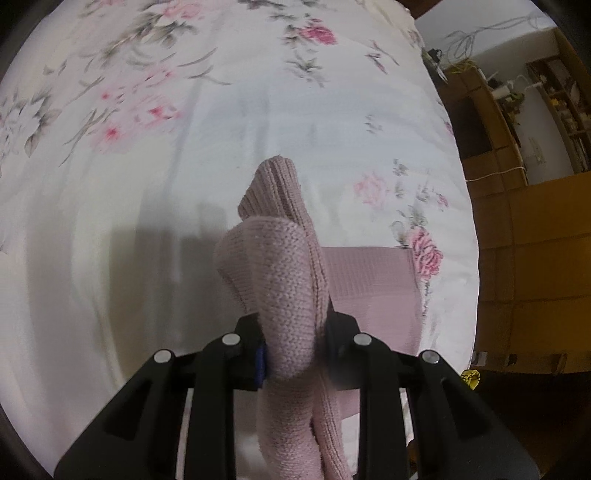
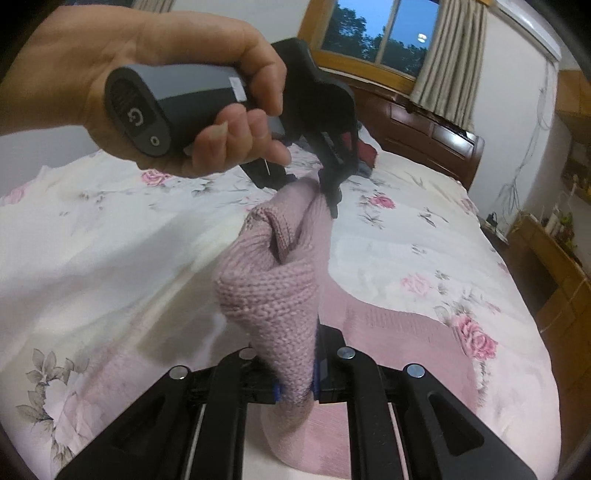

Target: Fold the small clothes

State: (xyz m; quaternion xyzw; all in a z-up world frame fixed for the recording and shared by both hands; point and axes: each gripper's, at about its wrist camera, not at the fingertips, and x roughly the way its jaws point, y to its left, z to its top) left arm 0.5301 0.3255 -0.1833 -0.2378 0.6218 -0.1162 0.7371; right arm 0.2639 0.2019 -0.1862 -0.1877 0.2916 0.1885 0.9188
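Both tongs (image 1: 291,354) (image 2: 297,384) pinch the pink knit (image 2: 273,288) above the bedspread (image 2: 424,236).

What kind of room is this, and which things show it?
Most likely a bedroom: a bed with a floral quilt, a dark wooden headboard beneath a curtained window, and wooden shelving along the wall.

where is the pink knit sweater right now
The pink knit sweater is lifted over the floral bedspread, pinched by the right gripper and the left gripper; its lower part lies on the bed.
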